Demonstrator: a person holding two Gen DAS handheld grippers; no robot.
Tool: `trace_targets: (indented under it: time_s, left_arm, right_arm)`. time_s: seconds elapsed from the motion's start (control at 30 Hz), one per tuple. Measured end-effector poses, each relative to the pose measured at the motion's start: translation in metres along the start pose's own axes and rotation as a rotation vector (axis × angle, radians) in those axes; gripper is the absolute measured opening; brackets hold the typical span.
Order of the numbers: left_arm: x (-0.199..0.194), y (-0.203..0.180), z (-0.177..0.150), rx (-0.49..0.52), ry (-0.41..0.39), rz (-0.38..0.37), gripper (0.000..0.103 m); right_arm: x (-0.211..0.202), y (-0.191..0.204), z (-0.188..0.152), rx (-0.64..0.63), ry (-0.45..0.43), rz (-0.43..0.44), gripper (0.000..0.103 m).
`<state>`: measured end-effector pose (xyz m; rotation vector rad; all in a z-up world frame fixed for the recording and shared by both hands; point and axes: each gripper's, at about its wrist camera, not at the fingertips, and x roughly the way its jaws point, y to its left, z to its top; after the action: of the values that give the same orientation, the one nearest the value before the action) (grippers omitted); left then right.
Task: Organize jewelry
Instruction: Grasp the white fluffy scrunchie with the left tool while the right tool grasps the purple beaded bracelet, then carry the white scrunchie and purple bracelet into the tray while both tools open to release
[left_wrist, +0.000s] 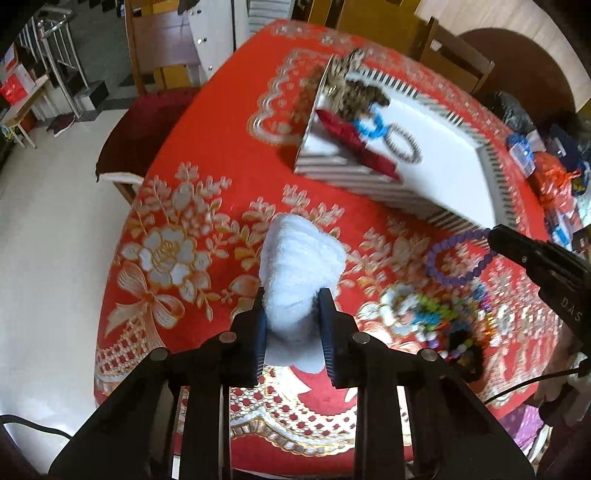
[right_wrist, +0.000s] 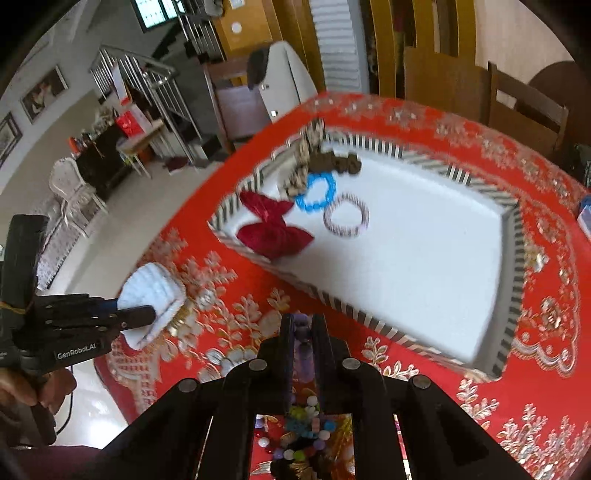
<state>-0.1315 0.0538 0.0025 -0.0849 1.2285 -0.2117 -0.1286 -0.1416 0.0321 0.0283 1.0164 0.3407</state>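
My left gripper (left_wrist: 293, 297) is shut on a white fluffy hair tie (left_wrist: 299, 258), just above the red tablecloth; in the right wrist view the left gripper (right_wrist: 147, 315) grips the tie (right_wrist: 151, 288) at left. My right gripper (right_wrist: 303, 318) is shut on a purple bead bracelet (right_wrist: 303, 325), which hangs as a loop (left_wrist: 458, 258) from its tip (left_wrist: 495, 236). A striped box (left_wrist: 369, 181) with a white floor holds a red bow (right_wrist: 273, 229), a blue bracelet (right_wrist: 316, 194), a grey bracelet (right_wrist: 346, 216) and a leopard-print hair tie (right_wrist: 317, 158).
A heap of mixed coloured beads and bracelets (left_wrist: 436, 317) lies on the cloth below my right gripper. Bags and small packets (left_wrist: 554, 166) crowd the table's right edge. Wooden chairs (left_wrist: 458, 59) stand behind the table, and the table edge drops to the floor at left.
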Motion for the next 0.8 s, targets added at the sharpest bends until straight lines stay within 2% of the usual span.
trace_targets:
  time_s: [0.33, 0.57, 0.8]
  left_arm:
    - [-0.033, -0.028, 0.025, 0.049, -0.09, -0.046, 0.023]
    - [-0.041, -0.054, 0.046, 0.101, -0.14, -0.06, 0.023]
    - [-0.036, -0.074, 0.063, 0.152, -0.159, -0.042, 0.023]
  right_arm:
    - [-0.05, -0.005, 0.027, -0.003, -0.117, -0.032, 0.009]
    - [-0.062, -0.02, 0.033, 0.015, -0.142, -0.072, 0.009]
    - [-0.06, -0.04, 0.033, 0.054, -0.13, -0.099, 0.009]
